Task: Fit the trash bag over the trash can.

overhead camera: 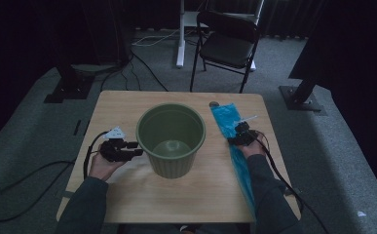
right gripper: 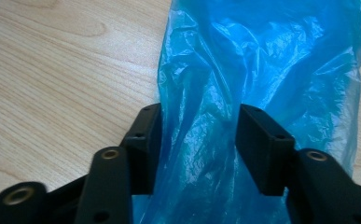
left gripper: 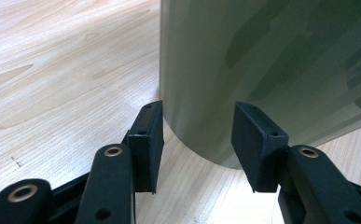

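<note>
The wooden surface (overhead camera: 127, 195) carries a green bucket (overhead camera: 171, 139) at its middle, upright and open-mouthed, empty as far as the dim high view lets me judge. Everything else is placed from that bucket.

To the bucket's right lies a blue plastic bag (overhead camera: 227, 122), flattened and crinkled, thin enough to be see-through. Its long axis runs from the far edge of the surface toward the person, roughly parallel to the bucket's side and apart from it.

The right gripper (overhead camera: 244, 134) sits over the bag about midway along its length, far nearer to it than the other. In the right gripper view the bag (right gripper: 257, 70) passes between the spread jaws, bunching slightly between them, but the pads do not look clamped on it.

The left gripper (overhead camera: 133, 148) waits just left of the bucket, jaws spread and empty, aimed at the bucket's wall (left gripper: 271, 70) near its base.
</note>
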### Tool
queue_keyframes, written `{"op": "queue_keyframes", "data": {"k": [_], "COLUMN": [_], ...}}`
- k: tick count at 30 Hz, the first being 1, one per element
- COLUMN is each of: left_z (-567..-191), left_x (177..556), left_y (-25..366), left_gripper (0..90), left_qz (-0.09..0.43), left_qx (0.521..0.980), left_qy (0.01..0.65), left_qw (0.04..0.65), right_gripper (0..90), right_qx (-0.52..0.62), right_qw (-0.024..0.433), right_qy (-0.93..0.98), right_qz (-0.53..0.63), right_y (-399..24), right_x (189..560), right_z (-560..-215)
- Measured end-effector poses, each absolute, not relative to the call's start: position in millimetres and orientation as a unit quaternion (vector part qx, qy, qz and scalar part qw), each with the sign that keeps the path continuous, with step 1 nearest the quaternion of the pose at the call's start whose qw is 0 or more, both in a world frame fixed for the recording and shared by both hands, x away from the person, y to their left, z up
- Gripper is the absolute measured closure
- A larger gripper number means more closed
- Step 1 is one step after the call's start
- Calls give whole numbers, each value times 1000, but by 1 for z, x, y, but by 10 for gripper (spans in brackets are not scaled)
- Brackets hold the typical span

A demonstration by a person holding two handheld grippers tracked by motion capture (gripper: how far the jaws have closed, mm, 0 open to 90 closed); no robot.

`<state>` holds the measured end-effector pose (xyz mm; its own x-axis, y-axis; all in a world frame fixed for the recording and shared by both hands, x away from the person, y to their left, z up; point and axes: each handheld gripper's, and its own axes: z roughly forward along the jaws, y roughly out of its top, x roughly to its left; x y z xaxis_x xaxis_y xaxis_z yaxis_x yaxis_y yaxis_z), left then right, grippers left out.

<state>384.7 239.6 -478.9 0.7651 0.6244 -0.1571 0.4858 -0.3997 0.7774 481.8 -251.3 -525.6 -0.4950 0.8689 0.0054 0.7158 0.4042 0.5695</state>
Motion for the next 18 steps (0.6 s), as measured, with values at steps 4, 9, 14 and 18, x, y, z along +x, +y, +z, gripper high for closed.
{"op": "queue_keyframes", "data": {"k": [4, 9, 14, 18], "left_z": [-479, -480, -480, -480], "left_x": [385, 386, 386, 386], "left_y": [240, 239, 240, 239], "left_gripper": [536, 539, 539, 540], "left_qz": [81, 81, 80, 80], "left_qx": [833, 834, 833, 833], "left_qy": [335, 340, 340, 341], "left_qw": [433, 428, 429, 428], "right_gripper": [641, 832, 892, 895], "right_qx": [476, 470, 469, 453], "right_qw": [149, 152, 149, 153], "right_qy": [826, 827, 826, 835], "right_qz": [262, 269, 275, 272], "right_y": [-251, -251, -254, -253], "right_x": [481, 480, 479, 476], "right_z": [-525, -526, -527, -526]}}
